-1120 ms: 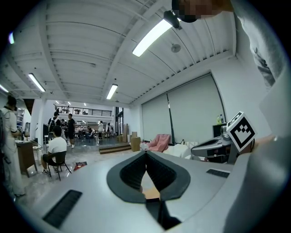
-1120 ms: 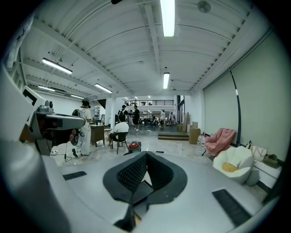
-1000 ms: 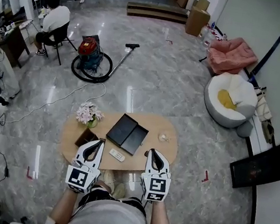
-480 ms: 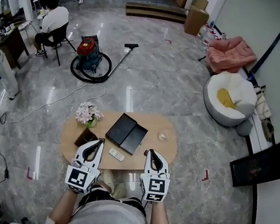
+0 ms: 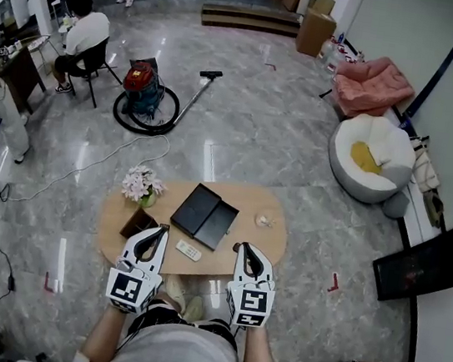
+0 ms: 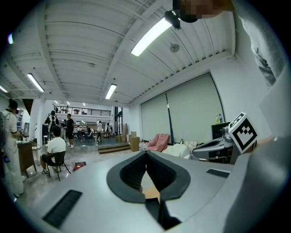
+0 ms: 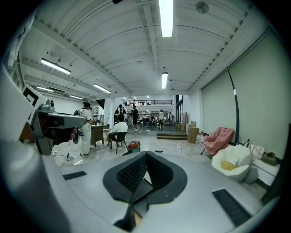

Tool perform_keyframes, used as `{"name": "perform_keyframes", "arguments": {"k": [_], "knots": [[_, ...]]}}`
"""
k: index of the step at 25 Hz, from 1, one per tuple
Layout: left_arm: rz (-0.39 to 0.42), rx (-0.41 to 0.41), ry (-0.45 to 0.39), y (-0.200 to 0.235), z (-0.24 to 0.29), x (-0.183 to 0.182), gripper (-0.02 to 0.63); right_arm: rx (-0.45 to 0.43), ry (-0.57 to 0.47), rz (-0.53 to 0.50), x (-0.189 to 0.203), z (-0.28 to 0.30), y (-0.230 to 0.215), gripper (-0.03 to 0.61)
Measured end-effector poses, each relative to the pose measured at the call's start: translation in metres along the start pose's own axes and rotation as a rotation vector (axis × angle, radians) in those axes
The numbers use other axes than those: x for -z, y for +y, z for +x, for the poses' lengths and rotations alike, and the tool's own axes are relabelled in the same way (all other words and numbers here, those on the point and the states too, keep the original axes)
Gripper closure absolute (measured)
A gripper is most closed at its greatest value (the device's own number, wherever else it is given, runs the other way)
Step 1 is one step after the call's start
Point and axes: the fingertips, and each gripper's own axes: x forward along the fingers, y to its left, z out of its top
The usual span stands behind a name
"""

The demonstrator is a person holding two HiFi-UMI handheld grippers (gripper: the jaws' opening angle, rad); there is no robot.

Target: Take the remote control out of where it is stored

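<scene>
A small white remote control (image 5: 188, 250) lies on the oval wooden table (image 5: 270, 240), near its front edge. Just behind it a flat black box (image 5: 205, 215) lies opened out in two halves. My left gripper (image 5: 159, 229) hovers at the remote's left, my right gripper (image 5: 241, 246) at its right, both short of it and empty. In the left gripper view the jaws meet at their tips (image 6: 146, 152), with nothing between them. The right gripper view shows the same closed tips (image 7: 146, 154) over the black box.
The table also holds a pot of flowers (image 5: 143, 183), a dark brown object (image 5: 139, 222) and a glass (image 5: 265, 221). Beyond are a red vacuum cleaner (image 5: 143, 92), a white beanbag (image 5: 373, 160), a pink one (image 5: 374, 84) and a seated person (image 5: 85, 28).
</scene>
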Motion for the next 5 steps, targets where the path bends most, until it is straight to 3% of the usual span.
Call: {"name": "perform_keyframes", "arguments": {"k": [5], "knots": [[0.003, 0.004, -0.004, -0.0023, 0.0023, -0.0009, 0.606, 0.002, -0.006, 0.003, 0.0013, -0.0011, -0.0020, 0.571]]}}
